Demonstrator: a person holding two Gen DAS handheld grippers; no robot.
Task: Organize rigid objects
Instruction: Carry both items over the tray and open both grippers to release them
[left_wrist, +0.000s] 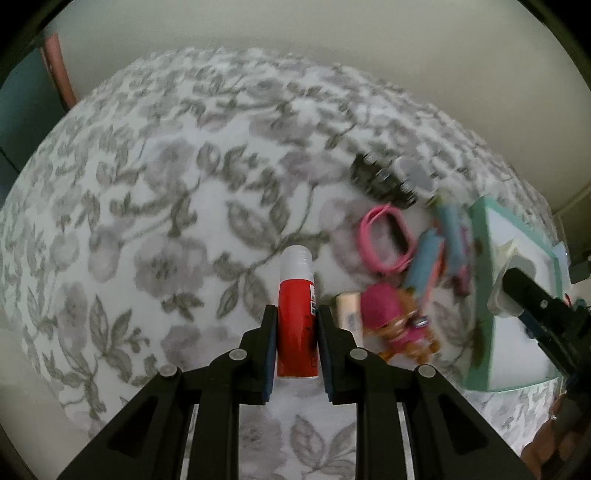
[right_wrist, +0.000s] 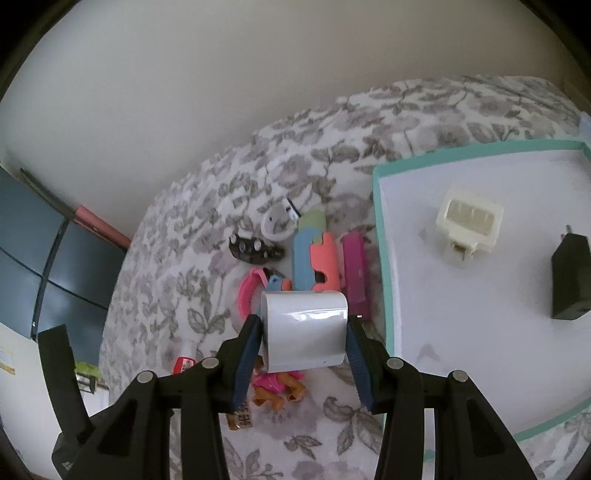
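Floral bedspread (left_wrist: 155, 206) under everything, plain wall behind. Clutter pile sits just left of teal-rimmed tray (right_wrist: 380, 236) in the right wrist view. Tray already has a cream plug adapter (right_wrist: 469, 221) and a black charger (right_wrist: 570, 277) in it.

Left gripper (left_wrist: 295, 325) is clamped on the red tube w/ white cap (left_wrist: 297, 314), cap pointing away from the cam. Right gripper (right_wrist: 304, 339) has its pads pressed on both sides of a white glossy block (right_wrist: 304, 332) (prob a charger, can't confirm), held above the pile, near the tray's left edge.

Step in hand, my read: carry both items to the tray. To do it well: lift clear of the pile first so nothing snags the pink ring (left_wrist: 384, 240) or the doll (left_wrist: 391, 321), cross the rim w/ margin, set down on bare floor of the tray well apart from the adapter, let go only once the item rests. Block is slick, so keep the squeeze steady, no wrist roll.
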